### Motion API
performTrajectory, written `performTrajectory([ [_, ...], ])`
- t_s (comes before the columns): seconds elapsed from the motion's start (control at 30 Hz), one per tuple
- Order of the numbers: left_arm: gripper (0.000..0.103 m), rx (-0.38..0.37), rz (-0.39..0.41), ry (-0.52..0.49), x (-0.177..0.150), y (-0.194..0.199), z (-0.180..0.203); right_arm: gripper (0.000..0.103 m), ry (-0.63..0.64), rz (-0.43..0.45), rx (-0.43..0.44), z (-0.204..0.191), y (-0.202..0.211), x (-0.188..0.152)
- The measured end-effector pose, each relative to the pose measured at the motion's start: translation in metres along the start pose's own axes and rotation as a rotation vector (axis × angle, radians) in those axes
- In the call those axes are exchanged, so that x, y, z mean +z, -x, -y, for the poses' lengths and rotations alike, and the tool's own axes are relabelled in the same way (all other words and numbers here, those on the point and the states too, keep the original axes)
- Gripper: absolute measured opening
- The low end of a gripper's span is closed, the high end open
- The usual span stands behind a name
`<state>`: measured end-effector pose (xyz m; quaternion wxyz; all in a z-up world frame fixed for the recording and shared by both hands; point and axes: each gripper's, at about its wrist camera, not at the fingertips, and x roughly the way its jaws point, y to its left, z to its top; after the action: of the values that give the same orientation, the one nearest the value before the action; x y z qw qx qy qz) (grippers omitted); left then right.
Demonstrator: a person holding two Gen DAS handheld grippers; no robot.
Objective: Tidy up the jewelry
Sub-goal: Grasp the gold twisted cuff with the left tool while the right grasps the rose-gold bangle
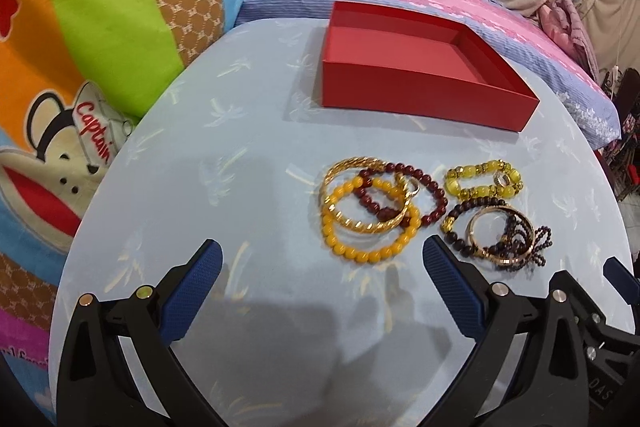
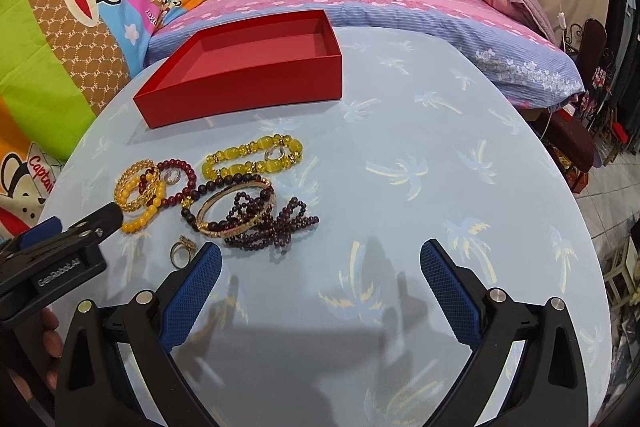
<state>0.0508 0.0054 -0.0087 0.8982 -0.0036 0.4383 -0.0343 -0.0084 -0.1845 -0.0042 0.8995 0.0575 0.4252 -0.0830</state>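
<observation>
You held both grippers, left gripper (image 1: 322, 259) and right gripper (image 2: 320, 259), jaws wide apart, near the bracelets (image 1: 372, 207); the red box (image 1: 420, 83) sat far.

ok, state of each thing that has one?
red box: open, empty
left hand-held gripper: open, holding nothing
right hand-held gripper: open, holding nothing
bracelets: piled on table, overlapping, outside the box
loose ring: on table beside the pile
</observation>
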Motion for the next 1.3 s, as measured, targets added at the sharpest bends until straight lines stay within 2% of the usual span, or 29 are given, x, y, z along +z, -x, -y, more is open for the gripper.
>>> performTrajectory([
  [0.23, 0.095, -0.021, -0.019, -0.017, 0.019, -0.03, 0.01, 0.096, -0.014, -0.017, 0.003, 0.002, -0.012, 0.007],
  [0.43, 0.073, -0.073, -0.056, -0.029, 0.022, -0.042, 0.015, 0.096, -0.024, -0.034, 0.002, 0.004, -0.021, 0.01],
  [0.5, 0.062, -0.096, -0.061, -0.03, 0.022, -0.041, 0.017, 0.096, -0.027, -0.04, 0.003, 0.004, -0.024, 0.012],
  [0.6, 0.054, -0.109, -0.06, -0.031, 0.021, -0.04, 0.018, 0.096, -0.026, -0.042, 0.006, 0.003, -0.026, 0.013],
  [0.87, 0.054, -0.141, -0.043, -0.025, 0.02, -0.025, 0.016, 0.096, -0.005, -0.043, 0.027, -0.006, -0.026, 0.014],
  [1.13, 0.054, -0.097, -0.034, 0.016, 0.02, -0.013, -0.004, 0.096, 0.065, -0.046, 0.064, -0.029, -0.032, 0.019],
  [1.3, 0.054, -0.077, -0.037, 0.032, 0.019, -0.013, -0.014, 0.089, 0.108, -0.058, 0.08, -0.043, -0.042, 0.022],
])
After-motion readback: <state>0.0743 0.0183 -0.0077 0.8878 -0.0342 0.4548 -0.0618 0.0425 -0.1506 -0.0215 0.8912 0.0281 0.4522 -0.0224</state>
